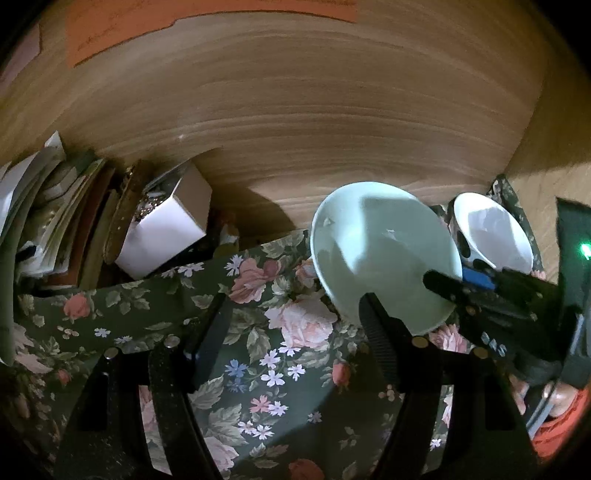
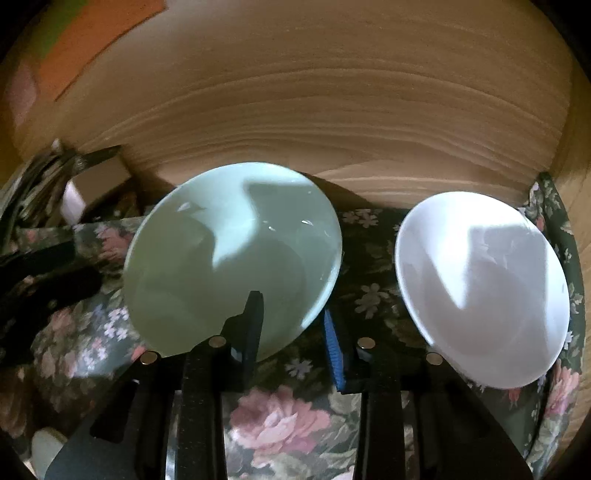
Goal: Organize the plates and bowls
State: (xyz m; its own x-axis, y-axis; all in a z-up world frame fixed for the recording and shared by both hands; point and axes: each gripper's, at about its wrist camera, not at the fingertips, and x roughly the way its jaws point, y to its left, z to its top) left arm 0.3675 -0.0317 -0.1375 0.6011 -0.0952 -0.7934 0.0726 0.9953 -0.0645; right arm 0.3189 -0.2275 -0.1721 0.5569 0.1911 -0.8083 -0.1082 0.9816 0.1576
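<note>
A pale green bowl (image 1: 380, 251) sits on the floral cloth (image 1: 258, 332); it also shows in the right wrist view (image 2: 229, 251). A white bowl with dark spots outside (image 1: 495, 236) stands to its right, and shows in the right wrist view (image 2: 480, 288). My left gripper (image 1: 295, 310) is open and empty, its right finger at the green bowl's near rim. My right gripper (image 2: 295, 317) is open, its left finger (image 2: 253, 325) over the green bowl's near rim, its blue-padded right finger (image 2: 334, 347) outside it. The right gripper also shows in the left wrist view (image 1: 480, 291).
A wooden wall (image 1: 295, 110) rises close behind the bowls. At the left stand a white box (image 1: 166, 229) with metal items and a stack of papers and books (image 1: 55, 206). An orange sheet (image 1: 184, 22) is stuck on the wall.
</note>
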